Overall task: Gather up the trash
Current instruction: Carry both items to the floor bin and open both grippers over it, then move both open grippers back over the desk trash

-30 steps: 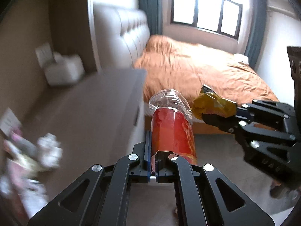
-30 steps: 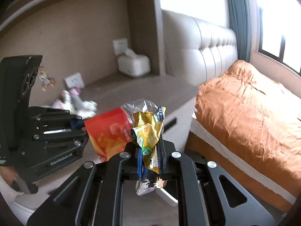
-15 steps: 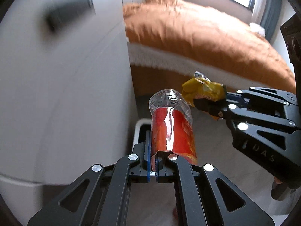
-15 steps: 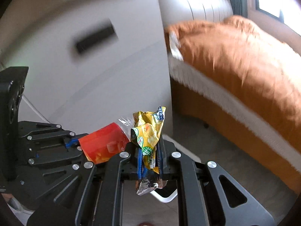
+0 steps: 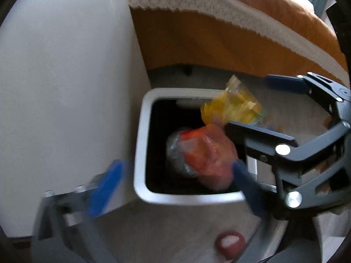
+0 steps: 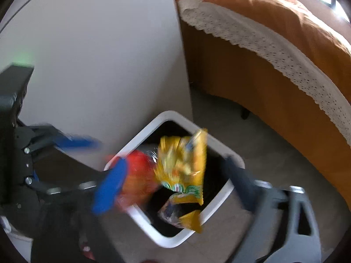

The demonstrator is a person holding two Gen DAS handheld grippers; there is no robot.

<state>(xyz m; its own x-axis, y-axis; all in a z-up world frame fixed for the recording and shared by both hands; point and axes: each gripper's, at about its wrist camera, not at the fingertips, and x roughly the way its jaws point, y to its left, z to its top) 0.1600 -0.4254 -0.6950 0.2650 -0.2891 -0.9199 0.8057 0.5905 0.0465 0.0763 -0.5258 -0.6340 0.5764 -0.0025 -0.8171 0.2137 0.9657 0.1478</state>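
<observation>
A white square trash bin [image 5: 140,135] [image 6: 219,206] stands on the floor beside a white cabinet. My left gripper [image 5: 175,175] is open above it, its fingers blurred. A crushed plastic bottle with a red label [image 5: 201,155] [image 6: 138,179] falls free over the bin's dark opening. My right gripper [image 6: 175,186] is open too, and it also shows in the left wrist view [image 5: 258,105]. A yellow snack wrapper [image 6: 184,168] [image 5: 232,107] drops loose between its fingers over the bin.
The white cabinet side [image 5: 65,76] [image 6: 98,54] rises left of the bin. A bed with an orange cover and white lace trim [image 5: 241,28] [image 6: 274,43] stands behind and to the right. Grey floor [image 6: 252,138] lies around the bin.
Both grippers swung down from the cabinet top to over the bin. Both opened. The red bottle and the yellow wrapper left the fingers and are falling into the bin.
</observation>
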